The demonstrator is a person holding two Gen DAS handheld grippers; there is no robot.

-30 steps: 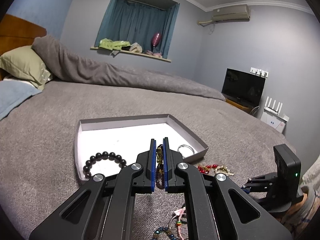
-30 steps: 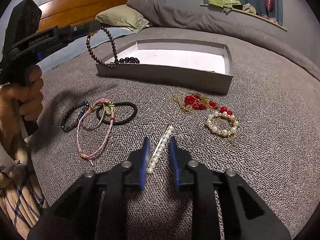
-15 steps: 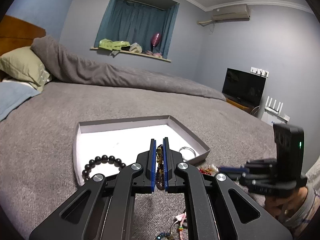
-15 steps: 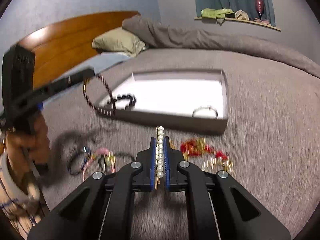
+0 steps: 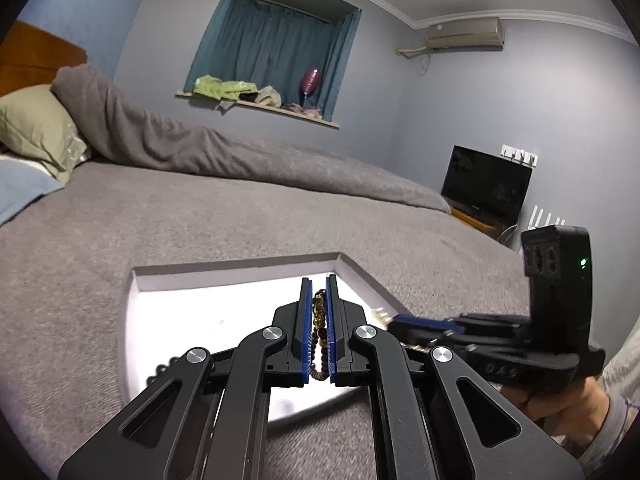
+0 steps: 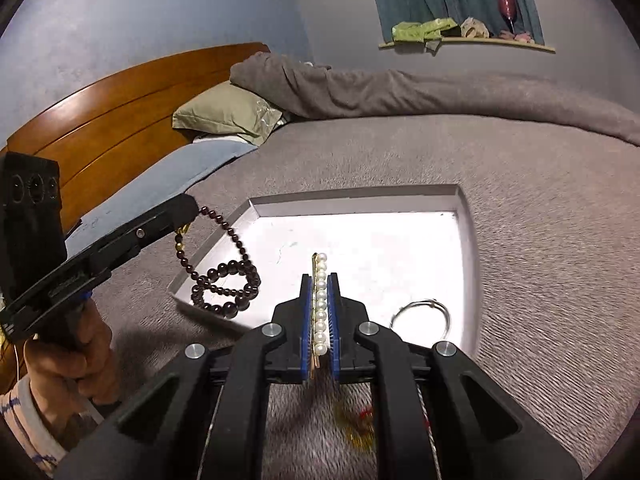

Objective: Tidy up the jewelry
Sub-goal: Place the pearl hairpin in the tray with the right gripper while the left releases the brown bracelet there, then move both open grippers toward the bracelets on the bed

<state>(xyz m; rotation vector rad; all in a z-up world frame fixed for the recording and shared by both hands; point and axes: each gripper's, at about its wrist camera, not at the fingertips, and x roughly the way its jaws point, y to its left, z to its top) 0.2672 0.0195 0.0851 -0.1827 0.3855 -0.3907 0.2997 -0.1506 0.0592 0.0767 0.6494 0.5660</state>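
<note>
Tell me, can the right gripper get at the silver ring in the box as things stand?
Probably not yet. The silver ring lies uncovered in the box, just right of the right gripper, but its jaws are shut on the pearl hair clip, which would need dropping first.

Each camera rides on my tools, looking forward and slightly down, close over the bed. Both views share the white tray, from opposite sides.

White pearl hairpin, dark maroon bead bracelet, white-floored grey box, grey bedspread.
</note>
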